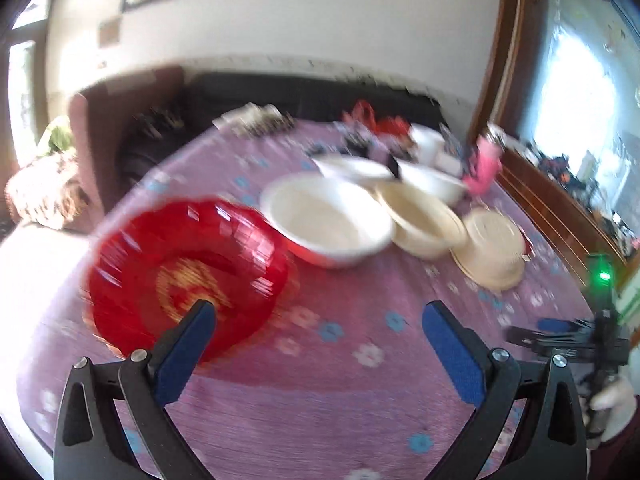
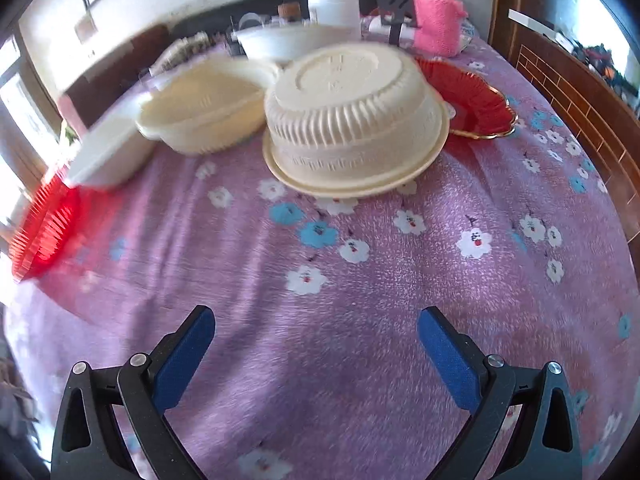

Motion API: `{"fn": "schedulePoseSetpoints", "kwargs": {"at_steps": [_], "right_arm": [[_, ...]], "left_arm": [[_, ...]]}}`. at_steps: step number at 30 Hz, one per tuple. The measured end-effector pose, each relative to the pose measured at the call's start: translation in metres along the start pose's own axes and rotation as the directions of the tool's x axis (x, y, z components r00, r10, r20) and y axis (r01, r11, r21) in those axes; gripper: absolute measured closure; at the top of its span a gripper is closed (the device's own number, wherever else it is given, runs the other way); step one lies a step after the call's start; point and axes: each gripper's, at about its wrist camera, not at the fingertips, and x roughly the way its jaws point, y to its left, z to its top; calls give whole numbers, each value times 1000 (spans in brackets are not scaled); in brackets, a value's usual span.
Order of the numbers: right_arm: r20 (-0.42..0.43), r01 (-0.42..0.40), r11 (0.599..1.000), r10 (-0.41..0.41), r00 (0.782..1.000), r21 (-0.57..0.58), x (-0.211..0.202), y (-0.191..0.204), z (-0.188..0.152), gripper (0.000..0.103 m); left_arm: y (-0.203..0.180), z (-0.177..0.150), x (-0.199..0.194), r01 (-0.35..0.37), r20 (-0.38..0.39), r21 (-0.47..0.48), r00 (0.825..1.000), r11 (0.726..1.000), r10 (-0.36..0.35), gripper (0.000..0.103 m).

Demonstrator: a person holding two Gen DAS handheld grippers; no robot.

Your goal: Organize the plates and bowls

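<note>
Red plate point(image 1: 186, 276) near left gripper point(image 1: 318, 334), cream bowl point(image 2: 354, 120) upturned ahead of right gripper point(image 2: 316, 340); both agape, empty. Risk: slick rims slipping from pads, stack toppling.

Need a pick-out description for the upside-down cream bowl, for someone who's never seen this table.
Start from the purple flowered tablecloth, then find the row of pale dishes across it. The upside-down cream bowl is at the right end of that row, just in front of a red gold-rimmed plate. It is the only dish resting rim-down, with its flat base facing up and ribbed sides showing; the upright cream bowl beside it shows its inside.
</note>
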Motion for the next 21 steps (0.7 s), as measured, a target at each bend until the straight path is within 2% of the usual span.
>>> {"fn": "schedulePoseSetpoints", "kwargs": {"at_steps": [3, 5, 8, 11, 14, 15, 18, 19, 21], "right_arm": [[98, -31, 999, 32, 995, -14, -28, 9, 4, 1], [155, -53, 998, 57, 986, -26, -44, 15, 10, 1], [218, -117, 993, 121, 969, -28, -71, 27, 28, 0], [281, -141, 989, 147, 948, -45, -101, 44, 62, 1], [419, -118, 989, 147, 896, -94, -154, 68, 103, 1], [469, -122, 987, 157, 869, -104, -175, 77, 114, 1], [556, -134, 984, 177, 812, -117, -225, 95, 141, 1], [574, -133, 983, 180, 799, -123, -240, 99, 149, 1], [619, -120, 984, 177, 765, -132, -277, 112, 168, 1]], "left_arm": [[14, 6, -13, -51, 57, -7, 997, 999, 51, 0], [21, 13, -20, -52, 71, -14, 996, 999, 53, 0], [28, 32, -29, -5, 68, -13, 998, 1000, 6, 0], [26, 64, -46, 35, 85, 24, 996, 999, -37, 0], [28, 102, -74, 43, 117, 23, 992, 999, -46, 0], [31, 116, -85, 66, 122, 13, 990, 998, -68, 0], [41, 152, -120, 121, 149, -17, 982, 992, -117, 0], [43, 164, -131, 123, 163, -15, 979, 992, -119, 0], [43, 193, -157, 82, 208, -4, 975, 997, -80, 0]]}}
